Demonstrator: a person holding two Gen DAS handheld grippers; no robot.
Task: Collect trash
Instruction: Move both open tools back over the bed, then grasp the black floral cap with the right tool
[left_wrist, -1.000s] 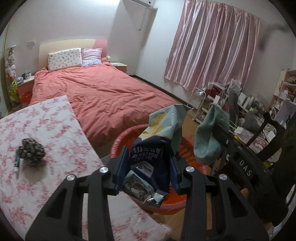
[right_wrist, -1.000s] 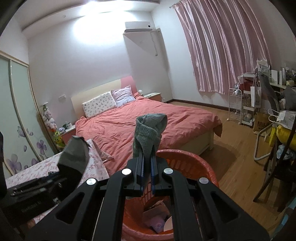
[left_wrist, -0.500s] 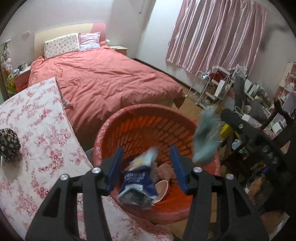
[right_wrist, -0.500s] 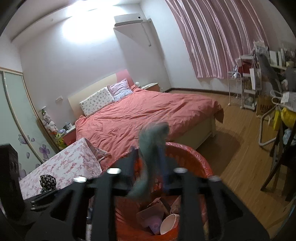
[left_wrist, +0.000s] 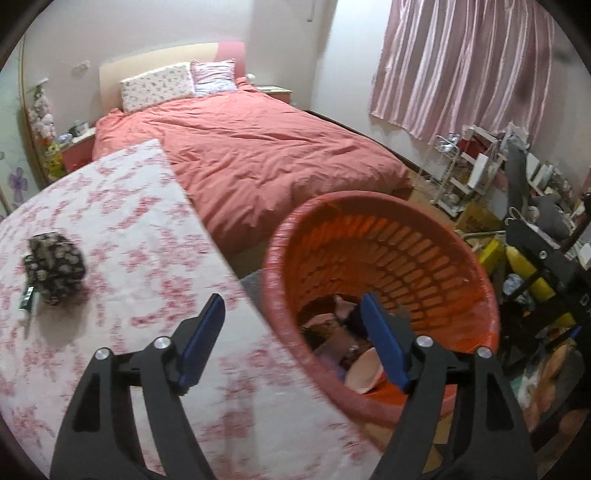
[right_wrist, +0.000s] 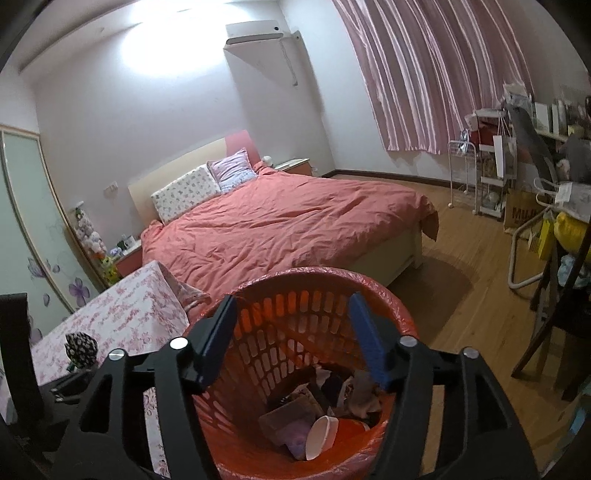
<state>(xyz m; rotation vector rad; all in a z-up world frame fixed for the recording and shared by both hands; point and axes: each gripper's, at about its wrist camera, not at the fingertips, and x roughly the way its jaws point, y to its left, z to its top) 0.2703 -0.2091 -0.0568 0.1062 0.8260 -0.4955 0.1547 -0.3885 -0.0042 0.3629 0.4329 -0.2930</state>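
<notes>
An orange plastic basket (left_wrist: 436, 258) (right_wrist: 295, 317) stands on the floor beside the table and holds several pieces of trash, among them a white cup (right_wrist: 321, 435) (left_wrist: 364, 374) and crumpled wrappers (right_wrist: 354, 391). My left gripper (left_wrist: 291, 317) is open and empty, over the table edge and the basket's near rim. My right gripper (right_wrist: 291, 314) is open and empty above the basket's mouth. A dark patterned crumpled bundle (left_wrist: 53, 264) (right_wrist: 80, 349) lies on the table, to the left of both grippers.
The table (left_wrist: 122, 229) has a pink floral cloth. A bed with a salmon duvet (left_wrist: 266, 155) fills the middle of the room. Cluttered racks and a dark chair (right_wrist: 554, 295) stand at the right. Wooden floor (right_wrist: 480, 295) lies beyond the basket.
Both grippers opened. The blue snack bag left my left gripper and the grey-green sock left my right gripper; both dropped into the basket. The left view swung left toward the table.
</notes>
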